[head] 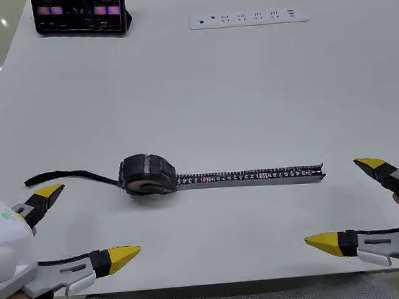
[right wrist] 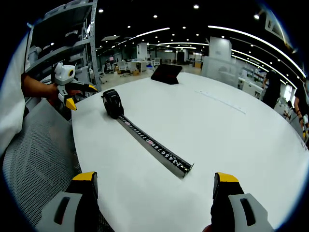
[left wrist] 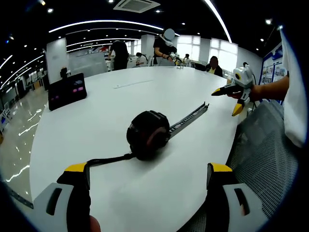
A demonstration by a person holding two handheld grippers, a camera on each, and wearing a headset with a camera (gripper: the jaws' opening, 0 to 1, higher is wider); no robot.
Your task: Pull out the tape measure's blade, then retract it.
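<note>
A black tape measure (head: 147, 174) lies on the white table (head: 202, 88), its blade (head: 250, 176) pulled out to the right and lying flat, with a black wrist strap (head: 66, 176) trailing left. My left gripper (head: 95, 220) is open at the near left, short of the case (left wrist: 148, 134), holding nothing. My right gripper (head: 346, 201) is open at the near right, just past the blade's end hook (right wrist: 187, 169). In the right gripper view the case (right wrist: 112, 103) sits far up the blade (right wrist: 152, 145).
A dark tablet (head: 79, 13) stands at the table's far left and a white power strip (head: 248, 17) lies at the far middle. A mesh chair back (left wrist: 263, 159) is near the front edge. People stand beyond the table (left wrist: 164, 46).
</note>
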